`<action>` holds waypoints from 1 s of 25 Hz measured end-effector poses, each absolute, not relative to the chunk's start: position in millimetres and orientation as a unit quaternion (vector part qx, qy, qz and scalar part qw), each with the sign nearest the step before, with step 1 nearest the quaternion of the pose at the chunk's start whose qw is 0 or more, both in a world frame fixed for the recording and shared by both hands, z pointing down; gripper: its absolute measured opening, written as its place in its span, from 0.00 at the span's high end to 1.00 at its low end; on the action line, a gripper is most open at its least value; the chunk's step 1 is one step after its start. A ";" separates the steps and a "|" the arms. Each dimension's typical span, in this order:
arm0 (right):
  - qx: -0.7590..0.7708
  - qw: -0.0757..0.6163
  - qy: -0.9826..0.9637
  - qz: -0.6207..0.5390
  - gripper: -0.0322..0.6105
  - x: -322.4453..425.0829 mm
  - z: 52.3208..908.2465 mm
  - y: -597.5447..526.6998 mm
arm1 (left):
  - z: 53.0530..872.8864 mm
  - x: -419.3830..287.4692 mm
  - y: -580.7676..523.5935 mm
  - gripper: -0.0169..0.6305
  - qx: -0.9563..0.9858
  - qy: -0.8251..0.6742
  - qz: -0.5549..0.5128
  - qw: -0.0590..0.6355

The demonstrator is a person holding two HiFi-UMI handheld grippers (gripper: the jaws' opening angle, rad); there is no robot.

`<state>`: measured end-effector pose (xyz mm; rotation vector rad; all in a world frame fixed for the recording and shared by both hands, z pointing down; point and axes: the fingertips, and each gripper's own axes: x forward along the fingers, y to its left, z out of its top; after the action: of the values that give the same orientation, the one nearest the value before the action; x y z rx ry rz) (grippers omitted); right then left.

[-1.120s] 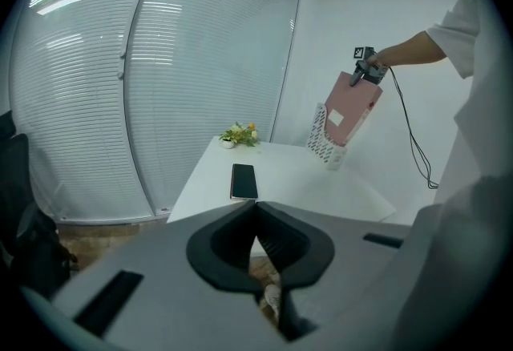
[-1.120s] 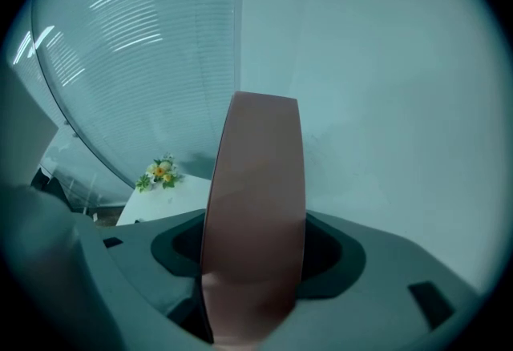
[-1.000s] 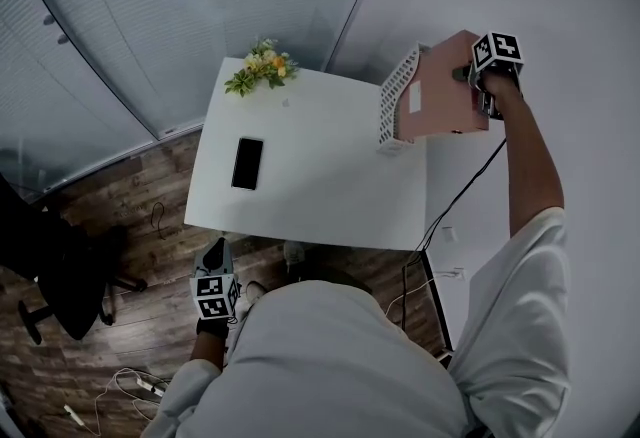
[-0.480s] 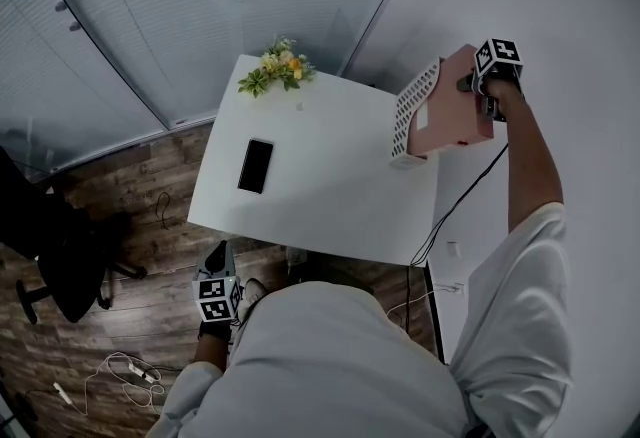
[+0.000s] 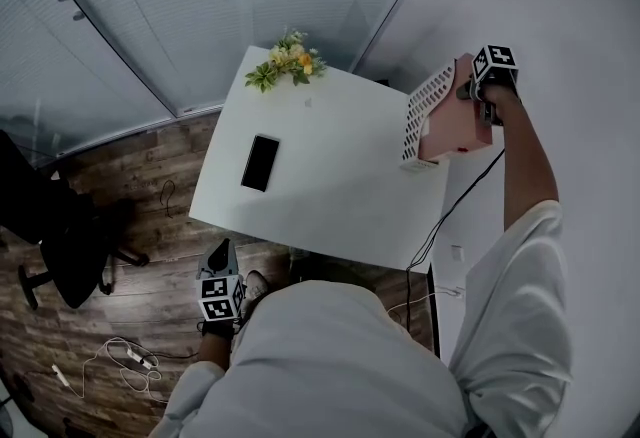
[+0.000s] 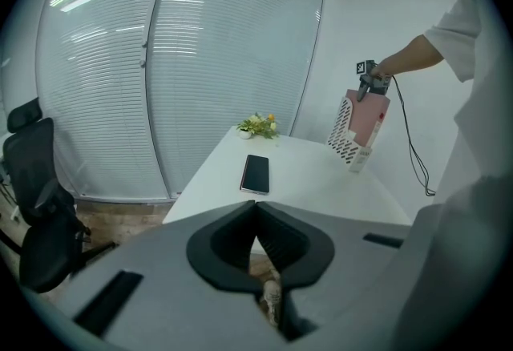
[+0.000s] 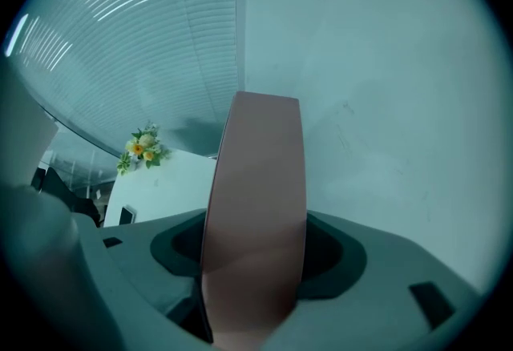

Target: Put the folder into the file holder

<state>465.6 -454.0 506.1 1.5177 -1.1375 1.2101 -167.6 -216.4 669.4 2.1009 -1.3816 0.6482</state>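
Head view: right hand-held gripper [image 5: 482,94] pinches the top edge of the flat pink folder [image 5: 458,131]. The folder hangs straight below it, long axis upright, lower part behind the perforated wall of the white mesh file holder [image 5: 426,114] at the white tabletop's [image 5: 330,176] far right edge. Whether it has bottomed out cannot be told. Judged remaining travel: straight down. Left hand-held gripper [image 5: 221,264] is pressed together, empty, well apart. No legible writing.

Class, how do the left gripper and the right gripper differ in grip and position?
Left gripper is shut and empty; right gripper is clamped on the pink folder. Left hangs low, short of the table; right is raised above the white file holder. Both carry marker cubes.
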 end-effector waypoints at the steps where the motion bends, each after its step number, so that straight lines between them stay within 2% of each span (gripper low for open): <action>1: 0.607 0.435 -0.454 0.487 0.47 466.6 510.8 -455.2 | 670.6 -168.0 -216.9 0.96 0.777 -0.514 0.241 0.270; 9: 0.599 0.437 -0.436 0.509 0.47 470.4 541.2 -453.8 | 677.8 -164.2 -220.9 0.96 0.772 -0.519 0.242 0.277; 25: 0.608 0.415 -0.418 0.532 0.46 457.2 543.1 -442.5 | 678.9 -163.0 -230.6 0.96 0.779 -0.511 0.230 0.281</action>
<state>457.2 -442.5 543.1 1.5277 -1.0500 1.3357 -163.0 -230.6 678.9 2.0878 -1.3698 0.6167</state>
